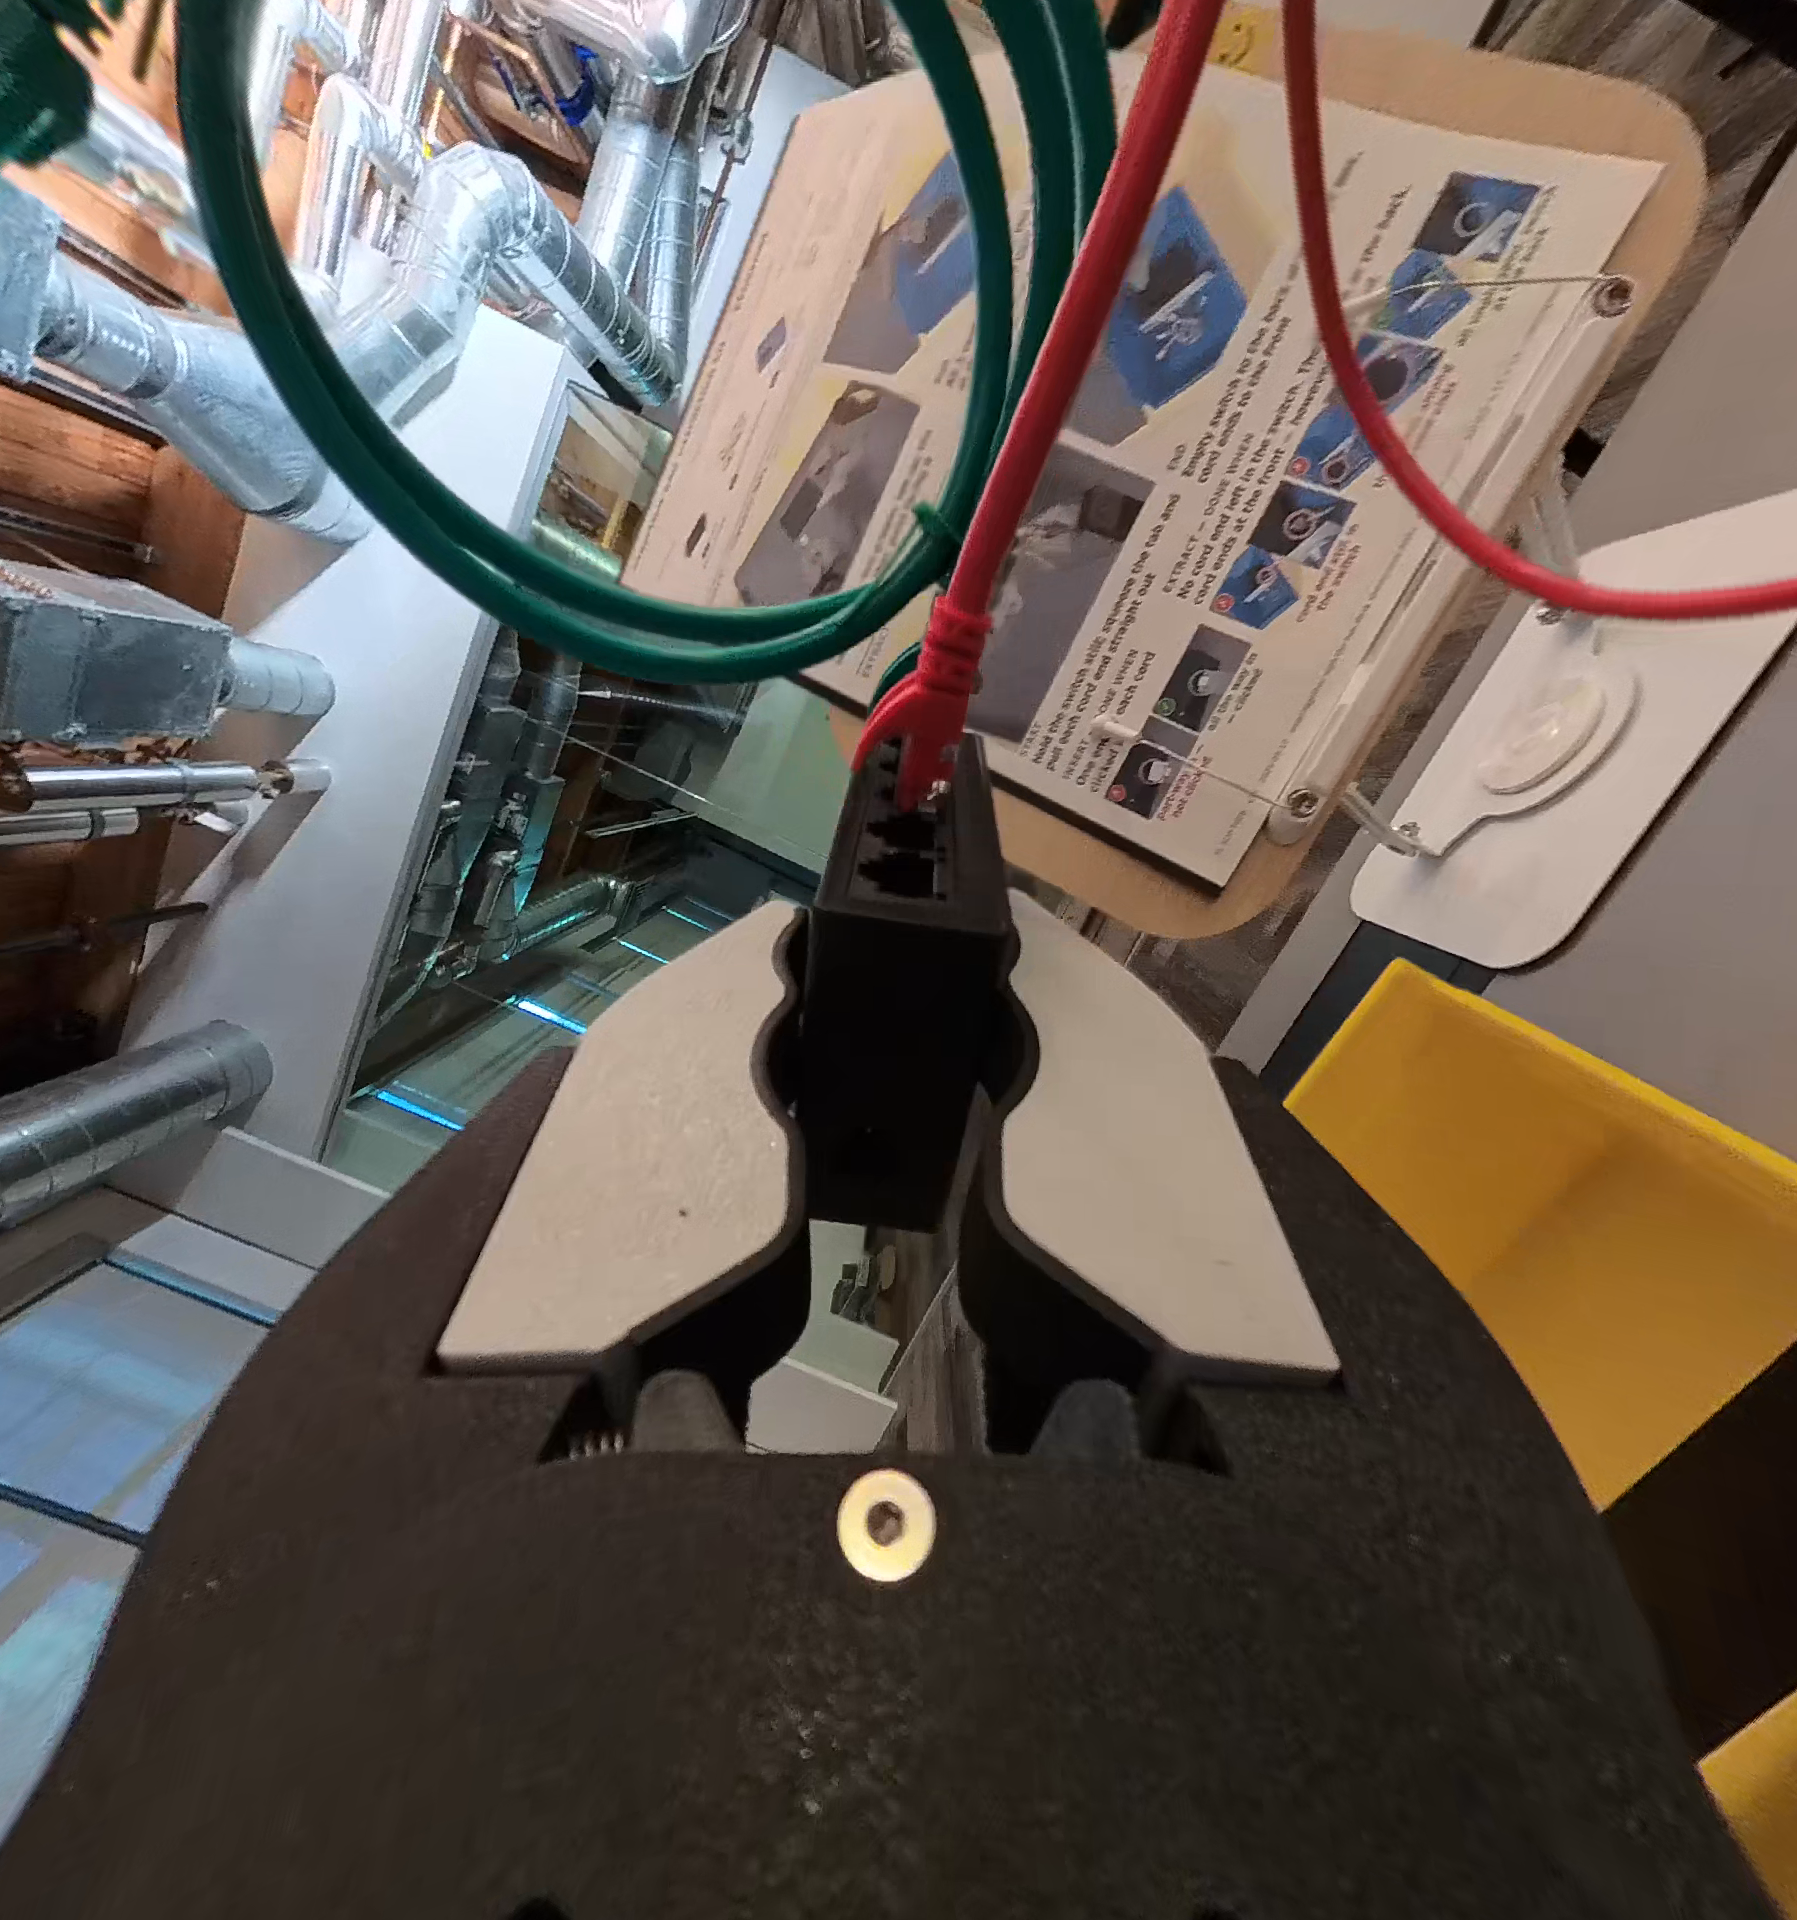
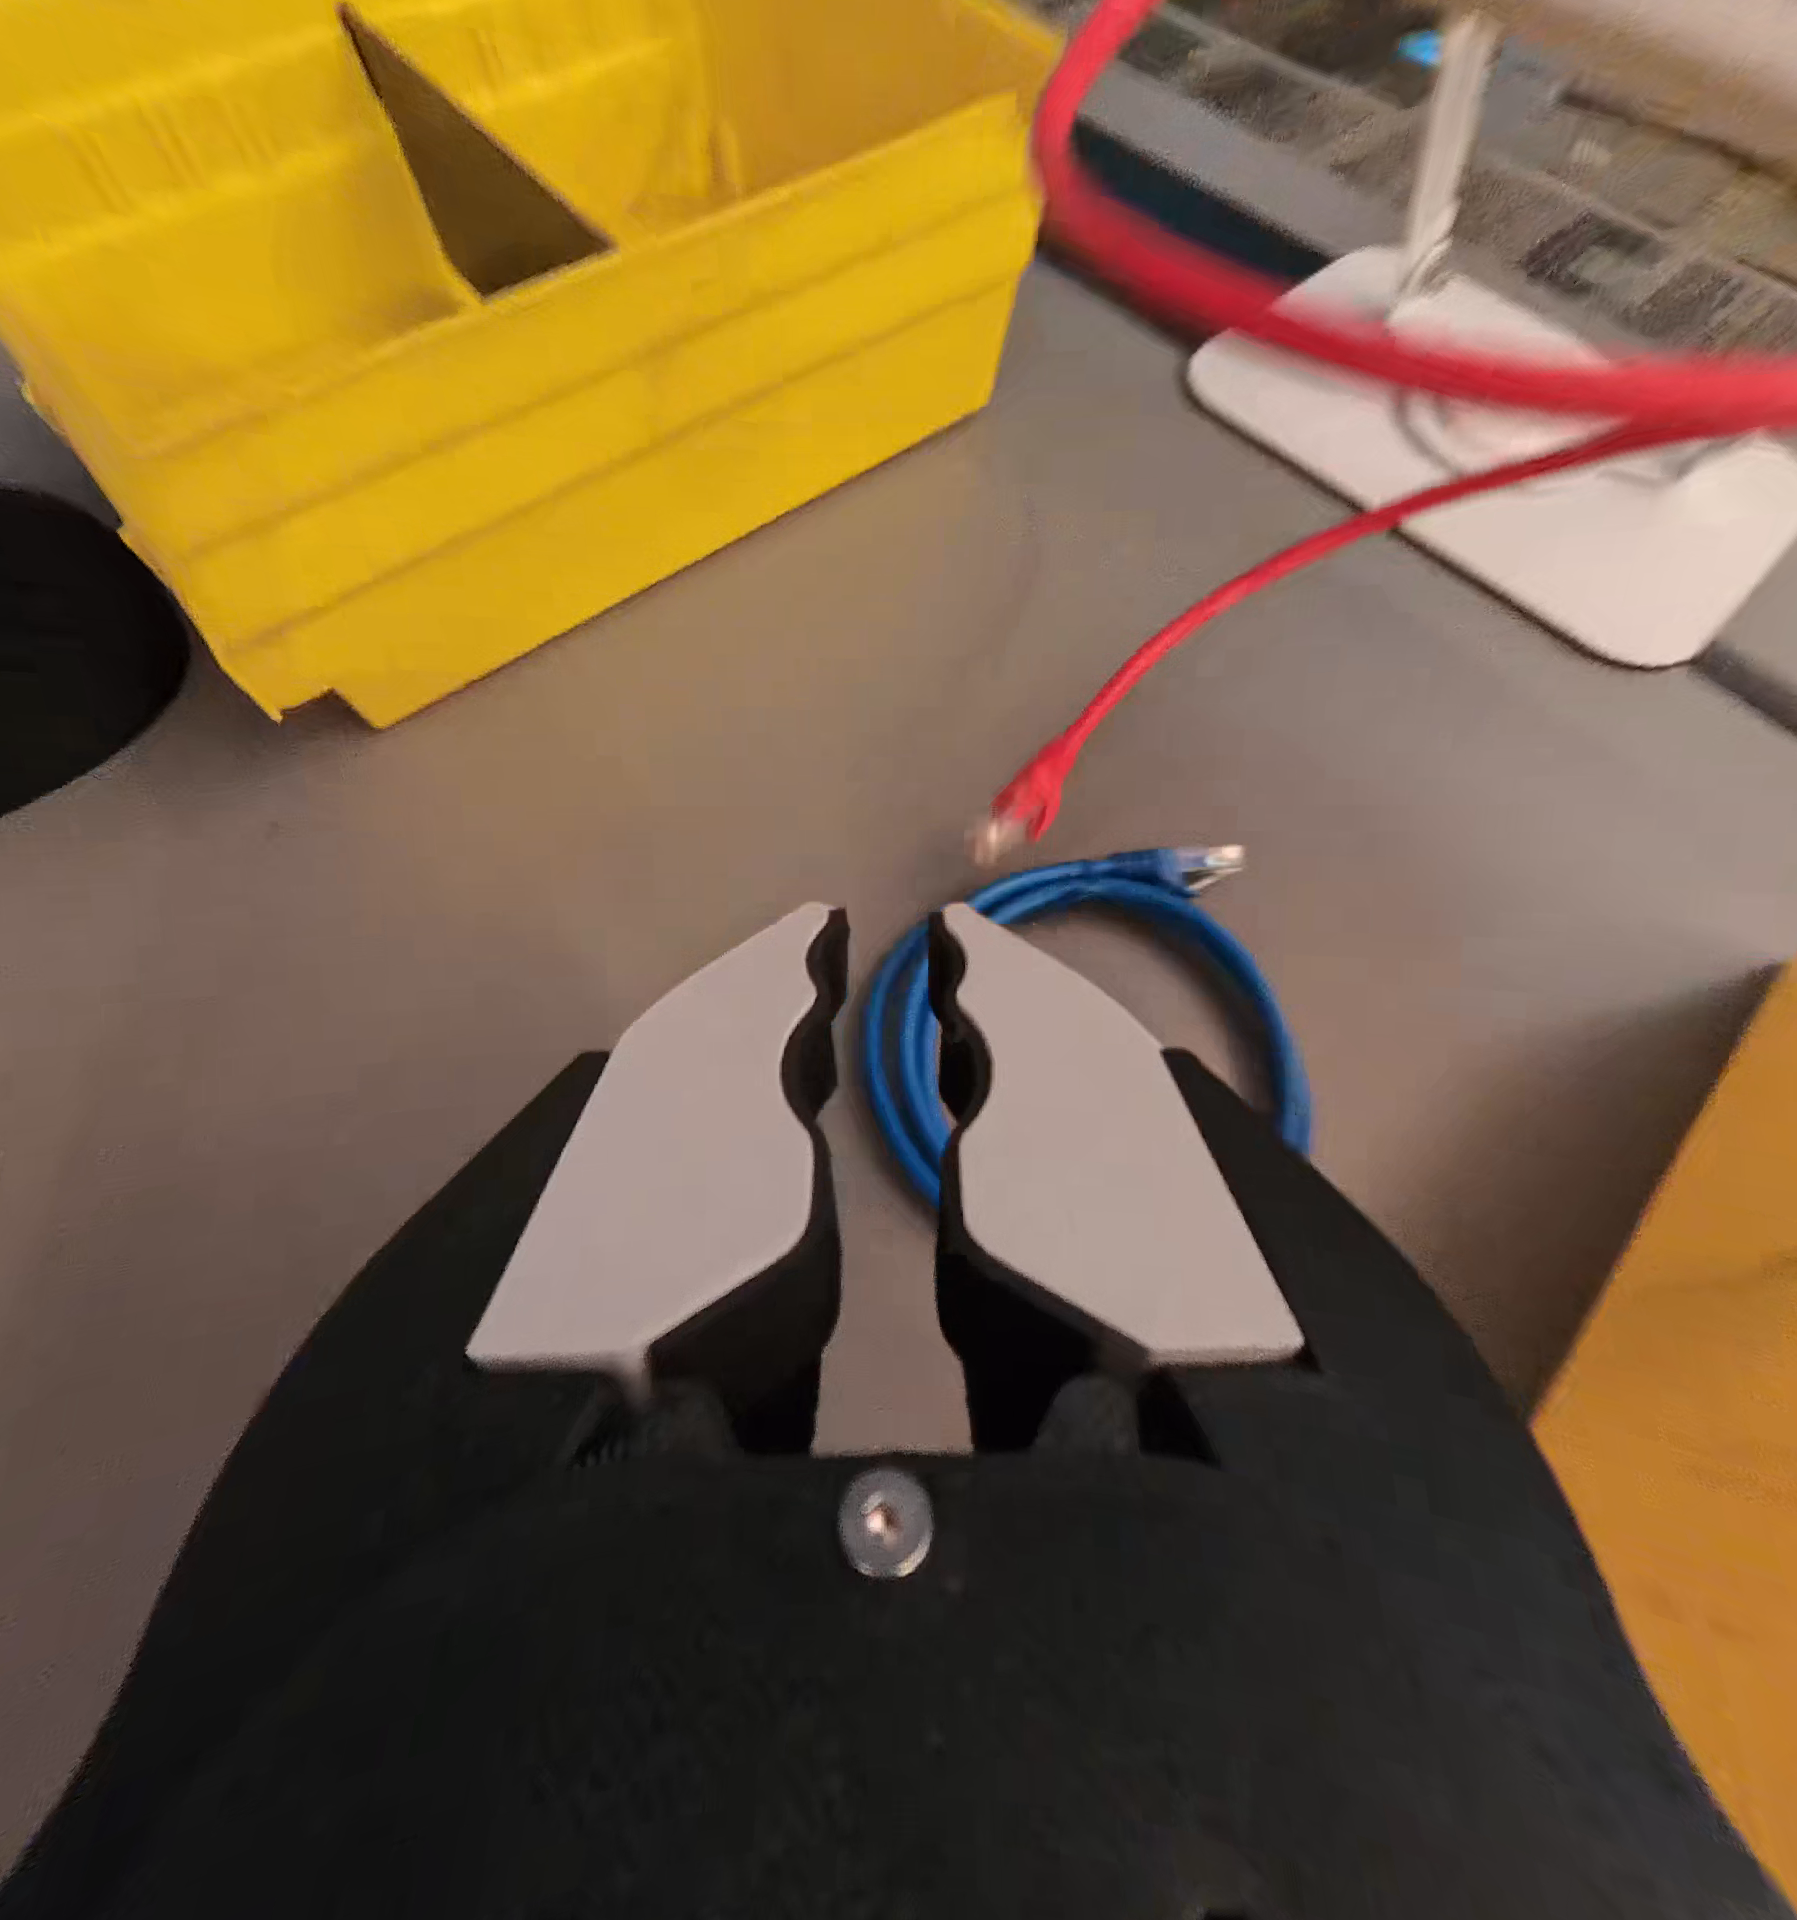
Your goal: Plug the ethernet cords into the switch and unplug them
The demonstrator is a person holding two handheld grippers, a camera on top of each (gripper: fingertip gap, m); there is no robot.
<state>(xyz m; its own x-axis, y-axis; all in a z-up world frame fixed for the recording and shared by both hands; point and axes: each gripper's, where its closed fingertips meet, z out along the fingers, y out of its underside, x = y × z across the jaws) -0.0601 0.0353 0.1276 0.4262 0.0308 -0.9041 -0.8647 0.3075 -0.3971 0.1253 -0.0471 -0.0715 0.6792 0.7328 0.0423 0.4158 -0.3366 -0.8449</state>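
My left gripper is shut on a black switch and holds it up in the air, ports facing away. A red cord is plugged into a far port by its red plug. The two nearer ports are empty. A green cord loops behind it; whether it is plugged in is hidden. A free green plug hangs at top left. My right gripper is slightly open and empty, just above a coiled blue cord on the grey table. The red cord's free plug dangles near the blue coil.
A yellow divided bin stands at the back left of the table and also shows in the left wrist view. A white stand base holds an instruction board. A black round object is at far left, a wooden surface at right. There is about 30 cm between the tips of the two grippers.
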